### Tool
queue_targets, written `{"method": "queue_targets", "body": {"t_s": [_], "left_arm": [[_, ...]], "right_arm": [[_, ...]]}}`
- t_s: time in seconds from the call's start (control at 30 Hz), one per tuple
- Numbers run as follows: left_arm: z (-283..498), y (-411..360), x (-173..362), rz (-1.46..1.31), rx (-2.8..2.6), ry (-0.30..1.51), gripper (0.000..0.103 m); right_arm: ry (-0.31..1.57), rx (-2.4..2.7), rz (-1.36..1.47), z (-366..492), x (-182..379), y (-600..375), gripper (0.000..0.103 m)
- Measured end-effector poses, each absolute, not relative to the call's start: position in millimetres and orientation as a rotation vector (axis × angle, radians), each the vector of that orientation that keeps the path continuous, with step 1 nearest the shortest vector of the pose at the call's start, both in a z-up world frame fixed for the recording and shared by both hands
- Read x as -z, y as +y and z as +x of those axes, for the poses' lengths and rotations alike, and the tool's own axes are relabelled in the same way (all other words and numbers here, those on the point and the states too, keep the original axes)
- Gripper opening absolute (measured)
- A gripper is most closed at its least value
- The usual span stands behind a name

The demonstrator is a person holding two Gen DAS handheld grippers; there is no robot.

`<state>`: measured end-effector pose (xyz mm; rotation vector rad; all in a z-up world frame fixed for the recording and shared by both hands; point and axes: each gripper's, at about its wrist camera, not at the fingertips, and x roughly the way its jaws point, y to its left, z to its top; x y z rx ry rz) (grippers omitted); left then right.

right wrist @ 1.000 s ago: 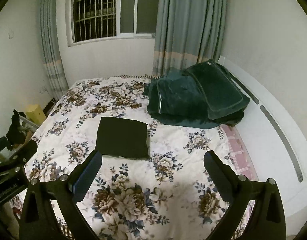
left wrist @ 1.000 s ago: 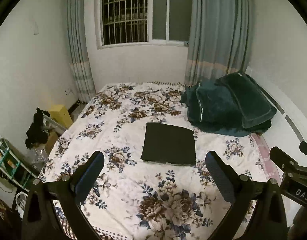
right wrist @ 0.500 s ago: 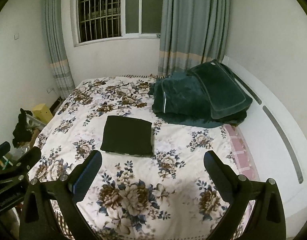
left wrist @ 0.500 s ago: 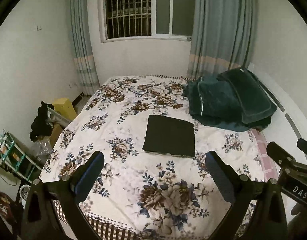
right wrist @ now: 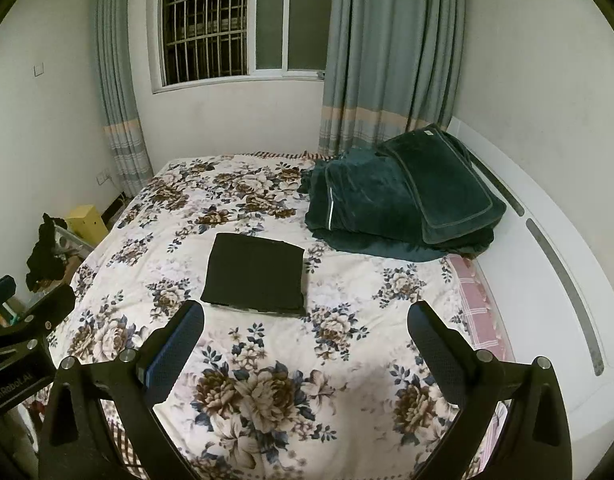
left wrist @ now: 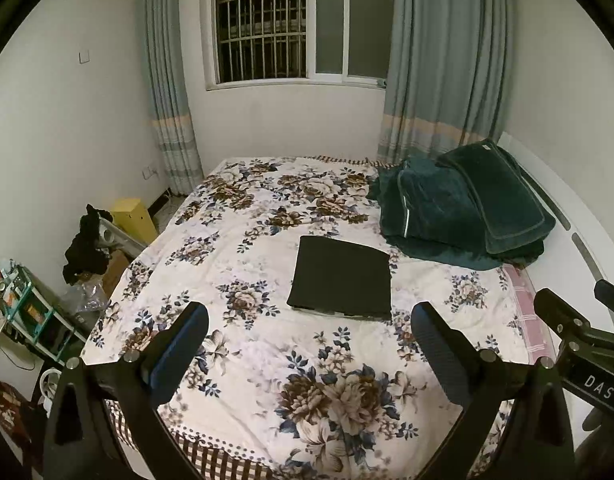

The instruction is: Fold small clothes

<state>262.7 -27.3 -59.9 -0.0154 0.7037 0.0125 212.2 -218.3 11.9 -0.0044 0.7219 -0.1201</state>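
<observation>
Black folded garment (left wrist: 341, 278) lies flat on the floral bed (left wrist: 247, 344), ahead of both the left hand-held gripper (left wrist: 307, 344) and right hand-held gripper (right wrist: 305, 340), each spread wide, holding nothing. Green blankets (right wrist: 399, 196) sit beyond, rightward.

The black cloth (left wrist: 341, 278) is folded into a neat flat square. It lies in the middle of the bed. Its edges look straight.

Black left gripper (left wrist: 309, 330) with blue-padded fingers (left wrist: 179, 346), silver screws, apparently "DAS" lettering.
</observation>
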Motion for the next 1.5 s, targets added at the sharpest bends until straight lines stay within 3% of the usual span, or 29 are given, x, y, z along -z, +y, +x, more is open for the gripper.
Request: {"method": "queue_targets", "body": {"t_s": [1.5], "left_arm": [[266,-24,41,-0.019,-0.023,0.664,0.103]], "right_arm": [[0.692,0.115,-0.02,234,-38,-216,0.103]]}}
